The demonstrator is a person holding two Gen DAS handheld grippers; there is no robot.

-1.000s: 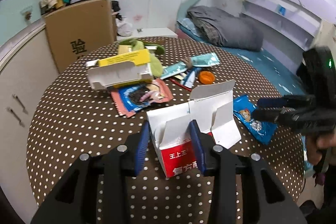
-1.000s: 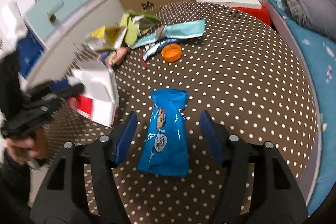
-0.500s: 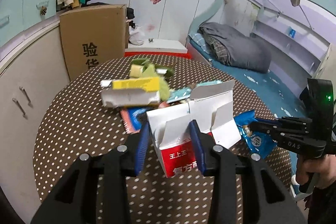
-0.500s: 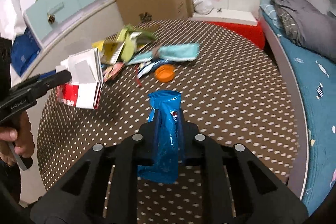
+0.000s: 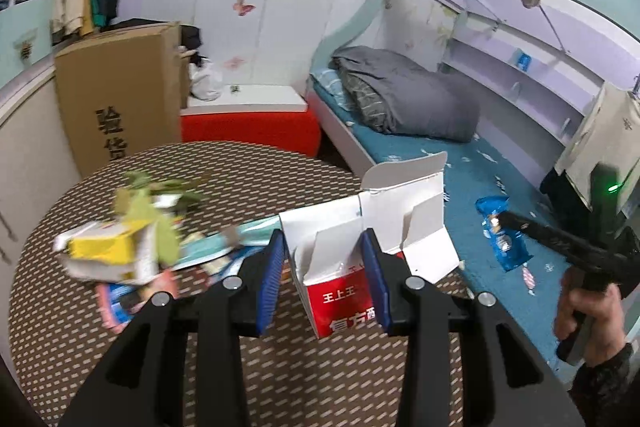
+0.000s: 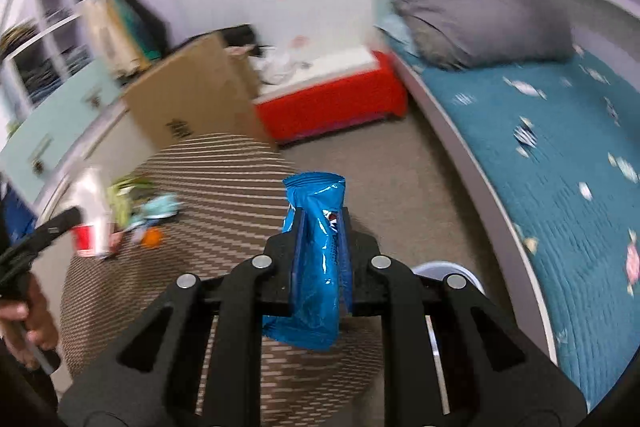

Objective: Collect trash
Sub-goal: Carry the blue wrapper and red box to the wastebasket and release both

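The round dotted table [image 5: 72, 327] holds a blurred heap of litter: a yellow and white box [image 5: 108, 259], green scraps [image 5: 144, 203], a pale blue wrapper [image 5: 224, 247] and a pink packet [image 5: 120, 307]. In the right wrist view an orange cap [image 6: 152, 237] lies near that heap. Behind the table stand a tall cardboard box [image 5: 116, 95] and a red bench [image 5: 248, 127]; a bed [image 5: 460, 167] with a grey quilt [image 5: 404, 99] runs along the right side.

The left gripper [image 5: 324, 275] pinches an opened red and white carton [image 5: 344, 259], flaps up, lifted above the table. The right gripper [image 6: 320, 259] is pressed tight on a blue snack bag [image 6: 316, 239], held off the table edge over the floor. Just below it shows the pale rim of a bin [image 6: 448, 273]; its inside is hidden
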